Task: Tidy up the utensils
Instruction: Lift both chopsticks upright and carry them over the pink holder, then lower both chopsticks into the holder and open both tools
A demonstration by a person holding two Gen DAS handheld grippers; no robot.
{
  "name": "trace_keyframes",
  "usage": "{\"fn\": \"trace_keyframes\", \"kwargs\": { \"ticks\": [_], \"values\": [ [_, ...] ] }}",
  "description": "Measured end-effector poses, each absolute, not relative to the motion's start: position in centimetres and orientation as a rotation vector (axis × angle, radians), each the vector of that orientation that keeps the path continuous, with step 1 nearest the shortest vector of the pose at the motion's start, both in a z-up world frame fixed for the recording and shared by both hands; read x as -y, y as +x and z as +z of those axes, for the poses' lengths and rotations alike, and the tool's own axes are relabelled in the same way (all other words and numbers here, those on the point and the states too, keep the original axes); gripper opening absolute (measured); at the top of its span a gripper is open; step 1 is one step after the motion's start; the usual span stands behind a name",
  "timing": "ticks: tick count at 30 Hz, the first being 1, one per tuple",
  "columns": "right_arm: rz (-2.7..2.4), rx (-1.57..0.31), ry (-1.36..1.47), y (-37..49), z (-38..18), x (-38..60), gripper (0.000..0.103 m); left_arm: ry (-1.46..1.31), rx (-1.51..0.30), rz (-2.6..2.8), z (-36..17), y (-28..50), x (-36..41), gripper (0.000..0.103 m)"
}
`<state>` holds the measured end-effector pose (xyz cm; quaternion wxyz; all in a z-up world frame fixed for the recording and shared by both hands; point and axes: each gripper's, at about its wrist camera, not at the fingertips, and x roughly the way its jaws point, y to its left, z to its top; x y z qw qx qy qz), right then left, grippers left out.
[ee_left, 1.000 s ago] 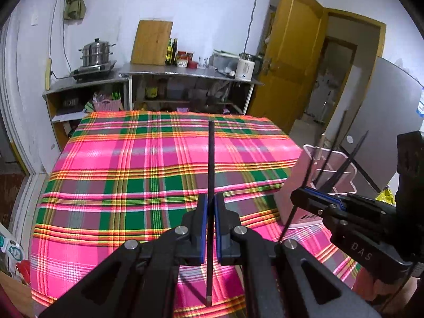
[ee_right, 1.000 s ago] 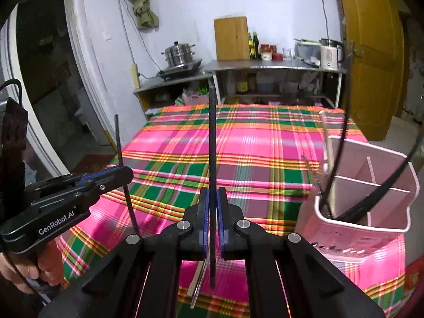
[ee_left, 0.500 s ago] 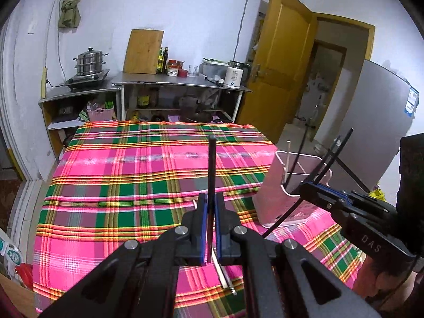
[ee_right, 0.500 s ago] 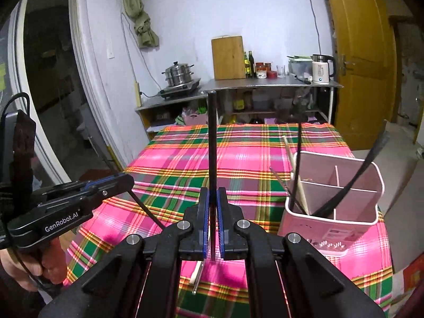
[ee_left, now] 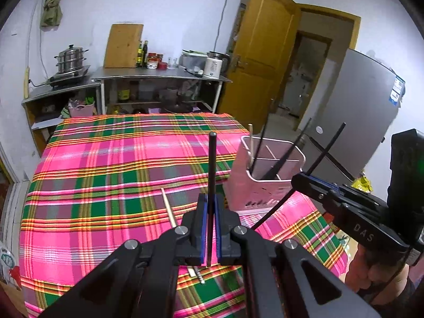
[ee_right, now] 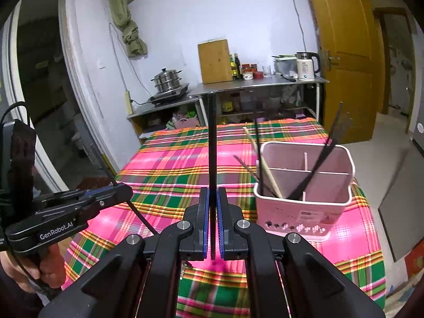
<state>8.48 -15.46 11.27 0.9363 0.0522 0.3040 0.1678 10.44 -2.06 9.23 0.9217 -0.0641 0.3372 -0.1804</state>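
While both hand-held tools hang above the table w/ the pink-green plaid cloth (ee_left: 111, 175), each one is clamped on a thin black chopstick. The left gripper (ee_left: 210, 228) has its blue pads pressed together on a black round chopstick (ee_left: 212, 175) that stands nearly upright, just left of the pink plastic utensil holder w/ dividers (ee_right: 302, 206). The right gripper (ee_right: 212, 225) is also closed tight on a second black chopstick (ee_right: 212, 143), left of the holder too. Inside the holder lean several black chopsticks (ee_right: 315, 169) and one pale wooden chopstick (ee_right: 262, 164). Left of the holder, on the cloth, lies another light wooden chopstick (ee_left: 168, 206), partly hidden behind the left gripper.
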Motion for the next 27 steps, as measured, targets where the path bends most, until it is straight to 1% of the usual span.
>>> {"fn": "trace_keyframes", "kwargs": {
  "ticks": [9,27],
  "values": [
    [0.302,-0.607,0.131,8.0,11.9,18.2,0.005,-0.123,-0.69,-0.434,10.4,11.6,4.9,0.006],
    [0.201,-0.46,0.161,9.5,17.9,23.9,0.005,-0.098,-0.568,-0.542,17.9,16.9,10.8,0.006]
  ]
}}
